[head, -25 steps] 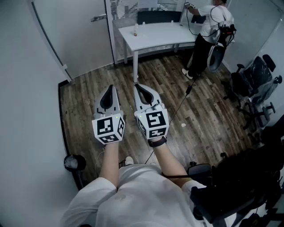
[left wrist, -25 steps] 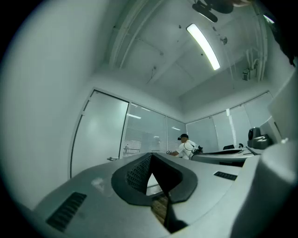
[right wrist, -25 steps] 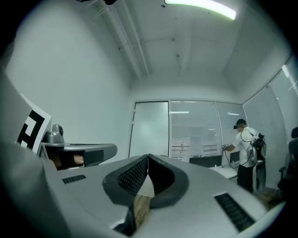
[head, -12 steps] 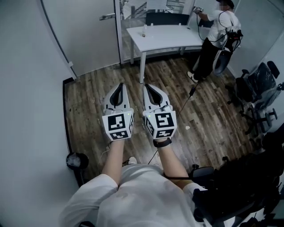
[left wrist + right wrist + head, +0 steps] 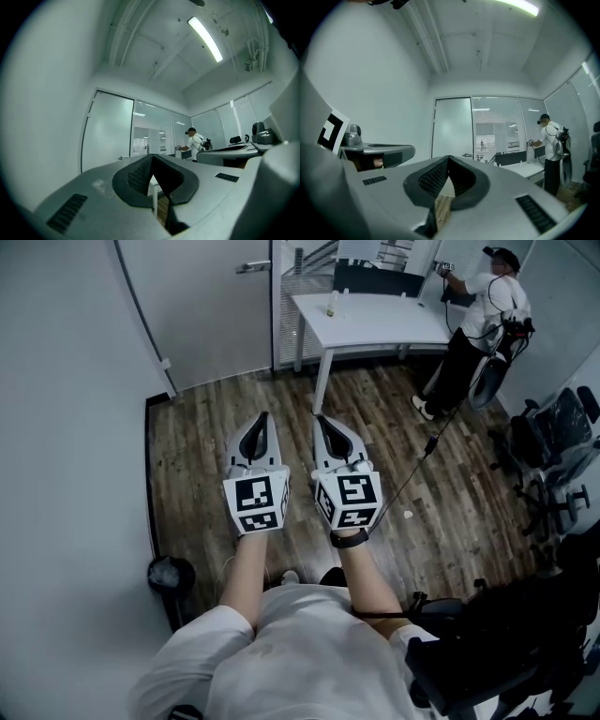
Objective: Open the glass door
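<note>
The room is a small office with a dark wood-plank floor (image 5: 225,418) and a plain pale wall (image 5: 66,427) along the left. At the far end stands the glass door (image 5: 206,315), a frosted panel with a metal handle (image 5: 253,267) near its right edge. It looks shut, though the steep angle makes that hard to judge. To its right is a glazed partition with blinds. In front of that partition stands a white table (image 5: 375,315) with a small bottle (image 5: 332,306) on it. Another person (image 5: 483,324) in a white top stands at the table's right end, and a thin cable (image 5: 412,474) runs across the floor from there toward the wearer. Black office chairs (image 5: 553,437) crowd the right side, and a small black bin (image 5: 172,575) sits by the left wall. A ceiling strip light (image 5: 205,32) shows in the left gripper view. Both forearms reach forward side by side from the wearer's white shirt, and the marker cubes (image 5: 255,502) are close together but not touching. The left gripper (image 5: 262,415) and the right gripper (image 5: 319,418) are held about level over the bare floor, pointing toward the far end and well short of the door. In each gripper's own view the jaws are closed together with nothing between them, and the door stands well apart beyond them.
</note>
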Demonstrator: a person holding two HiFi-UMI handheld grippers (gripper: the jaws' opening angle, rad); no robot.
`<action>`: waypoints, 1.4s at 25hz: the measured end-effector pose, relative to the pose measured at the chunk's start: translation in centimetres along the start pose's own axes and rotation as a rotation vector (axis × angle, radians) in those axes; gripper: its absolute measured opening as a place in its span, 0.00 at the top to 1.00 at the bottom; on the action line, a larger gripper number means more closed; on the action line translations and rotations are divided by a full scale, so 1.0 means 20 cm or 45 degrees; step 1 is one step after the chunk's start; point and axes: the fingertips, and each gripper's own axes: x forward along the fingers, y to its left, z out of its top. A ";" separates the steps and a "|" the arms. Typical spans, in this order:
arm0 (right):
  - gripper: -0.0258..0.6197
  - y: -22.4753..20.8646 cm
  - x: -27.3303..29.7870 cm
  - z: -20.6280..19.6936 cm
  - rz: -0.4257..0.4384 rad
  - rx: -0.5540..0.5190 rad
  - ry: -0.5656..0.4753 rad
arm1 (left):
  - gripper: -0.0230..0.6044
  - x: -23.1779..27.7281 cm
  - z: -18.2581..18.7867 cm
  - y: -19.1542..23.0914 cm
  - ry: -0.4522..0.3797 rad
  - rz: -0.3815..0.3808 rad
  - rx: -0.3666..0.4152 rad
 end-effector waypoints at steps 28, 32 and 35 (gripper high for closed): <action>0.96 -0.70 0.87 0.03 0.274 0.078 -0.154 | 0.96 1.02 -0.10 -0.03 -0.049 0.185 -0.003; 0.96 -0.83 1.03 -0.04 0.295 0.122 -0.131 | 0.96 1.21 -0.17 -0.04 -0.010 0.202 0.020; 0.96 -0.85 1.15 -0.08 0.325 0.137 -0.112 | 0.96 1.32 -0.21 0.01 0.025 0.218 0.023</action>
